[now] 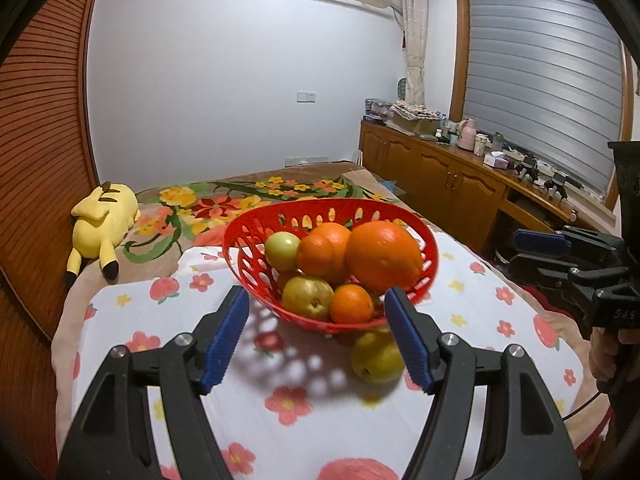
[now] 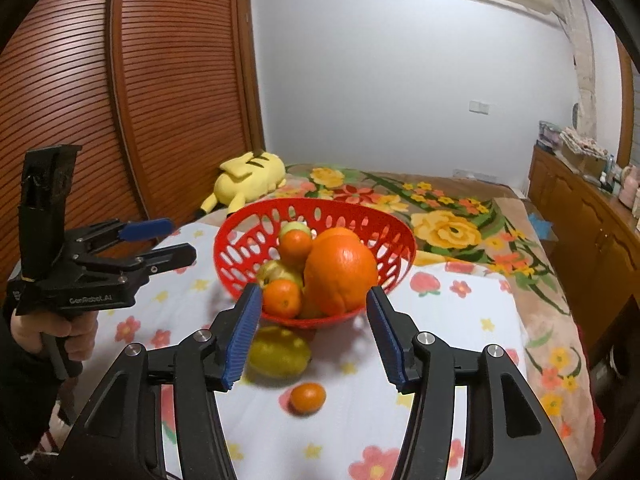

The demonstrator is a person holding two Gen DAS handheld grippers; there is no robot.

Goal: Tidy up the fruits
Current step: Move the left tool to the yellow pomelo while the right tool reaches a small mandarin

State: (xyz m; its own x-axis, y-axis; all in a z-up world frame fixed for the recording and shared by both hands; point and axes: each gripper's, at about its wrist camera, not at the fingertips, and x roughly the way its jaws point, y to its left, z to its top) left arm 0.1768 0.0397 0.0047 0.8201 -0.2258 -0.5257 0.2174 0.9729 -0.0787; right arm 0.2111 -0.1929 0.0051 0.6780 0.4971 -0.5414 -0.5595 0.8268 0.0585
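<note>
A red slotted basket [image 1: 256,254] [image 2: 360,220] stands on the flowered cloth and holds several oranges, with a big orange [image 1: 383,255] [image 2: 340,274] in front, and greenish pears. A green-yellow pear [image 1: 376,356] [image 2: 279,353] lies on the cloth just in front of the basket. A small orange [image 2: 307,398] lies nearer, seen only in the right wrist view. My left gripper [image 1: 316,312] is open and empty before the basket. My right gripper [image 2: 312,312] is open and empty above the loose fruit.
A yellow plush toy [image 1: 103,226] [image 2: 250,178] lies at the back left on the floral bedspread. A slatted wooden wardrobe [image 2: 120,100] stands to the left. A wooden cabinet [image 1: 440,176] with clutter runs along the right. The cloth's edges drop off on both sides.
</note>
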